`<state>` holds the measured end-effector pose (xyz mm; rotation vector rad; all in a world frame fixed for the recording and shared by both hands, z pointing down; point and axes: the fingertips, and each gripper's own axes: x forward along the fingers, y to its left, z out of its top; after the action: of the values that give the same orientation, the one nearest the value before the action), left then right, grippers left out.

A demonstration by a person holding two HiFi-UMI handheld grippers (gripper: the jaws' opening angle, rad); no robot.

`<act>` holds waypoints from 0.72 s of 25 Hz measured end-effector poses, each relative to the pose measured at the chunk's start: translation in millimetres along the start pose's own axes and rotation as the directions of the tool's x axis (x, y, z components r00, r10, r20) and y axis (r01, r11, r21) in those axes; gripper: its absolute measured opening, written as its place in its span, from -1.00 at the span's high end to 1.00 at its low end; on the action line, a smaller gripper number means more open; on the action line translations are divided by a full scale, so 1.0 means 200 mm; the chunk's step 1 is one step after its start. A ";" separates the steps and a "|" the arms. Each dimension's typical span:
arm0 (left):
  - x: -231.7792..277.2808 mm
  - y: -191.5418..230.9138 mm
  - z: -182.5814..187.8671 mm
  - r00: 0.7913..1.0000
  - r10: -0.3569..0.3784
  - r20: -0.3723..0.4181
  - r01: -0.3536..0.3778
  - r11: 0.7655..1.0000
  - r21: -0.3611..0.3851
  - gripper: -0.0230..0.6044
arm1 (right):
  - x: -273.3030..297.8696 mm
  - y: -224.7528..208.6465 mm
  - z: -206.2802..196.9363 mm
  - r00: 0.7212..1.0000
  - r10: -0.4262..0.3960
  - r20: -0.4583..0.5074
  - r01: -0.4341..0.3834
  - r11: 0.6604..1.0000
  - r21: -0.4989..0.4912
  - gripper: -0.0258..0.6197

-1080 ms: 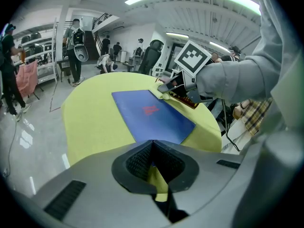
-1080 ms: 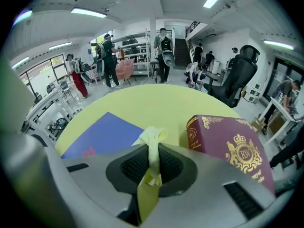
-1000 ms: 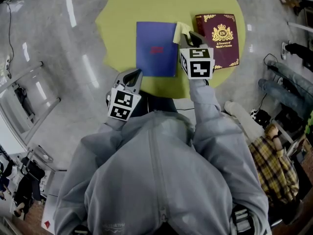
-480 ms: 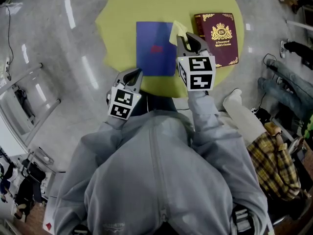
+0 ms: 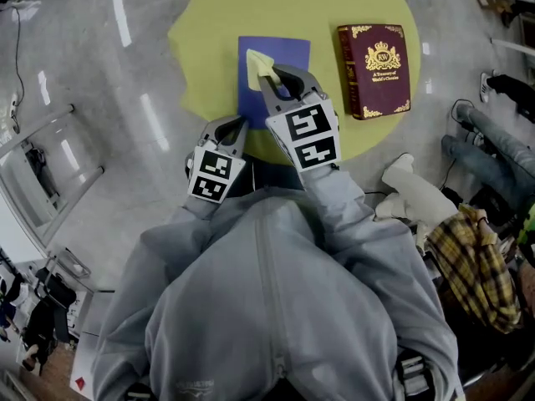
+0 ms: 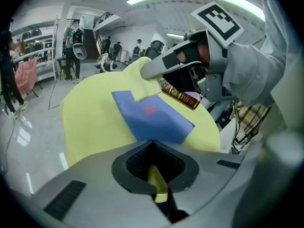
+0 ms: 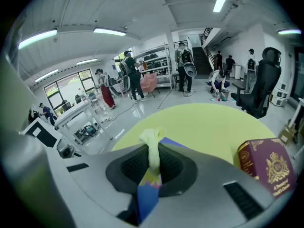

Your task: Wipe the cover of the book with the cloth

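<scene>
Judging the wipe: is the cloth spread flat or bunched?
Bunched: the cloth sticks out as a narrow twist from the shut right claw, over the blue book.

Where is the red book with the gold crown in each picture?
Head view: red book upper right, on the yellow table.
Left gripper view: red book middle right, edge-on, just past the blue book.
Right gripper view: red book lower right.
Shared landmark: the yellow table under it.
</scene>
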<state>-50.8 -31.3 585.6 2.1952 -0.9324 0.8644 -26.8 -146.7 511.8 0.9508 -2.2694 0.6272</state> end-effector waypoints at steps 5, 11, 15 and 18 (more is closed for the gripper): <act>-0.01 0.00 0.00 1.000 0.003 0.004 -0.002 1.000 -0.005 0.87 | 0.08 0.11 -0.02 0.996 0.085 -0.015 -0.084 0.996 0.021 0.75; 0.00 0.00 0.00 1.000 0.006 0.010 -0.006 1.000 -0.007 0.87 | 0.19 0.13 -0.13 0.989 0.131 -0.075 -0.126 0.989 0.074 0.75; 0.00 0.00 0.00 1.000 0.006 0.011 -0.006 1.000 -0.011 0.87 | 0.24 0.12 -0.20 0.985 0.130 -0.115 -0.120 0.989 0.084 0.75; -0.01 0.01 0.00 1.000 0.008 0.012 -0.008 1.000 -0.010 0.87 | 0.25 0.11 -0.23 0.985 0.117 -0.130 -0.108 0.991 0.075 0.75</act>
<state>-52.3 -31.4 585.0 2.1919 -0.9499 0.8502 -57.2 -128.2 574.7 0.7911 -2.2054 0.7977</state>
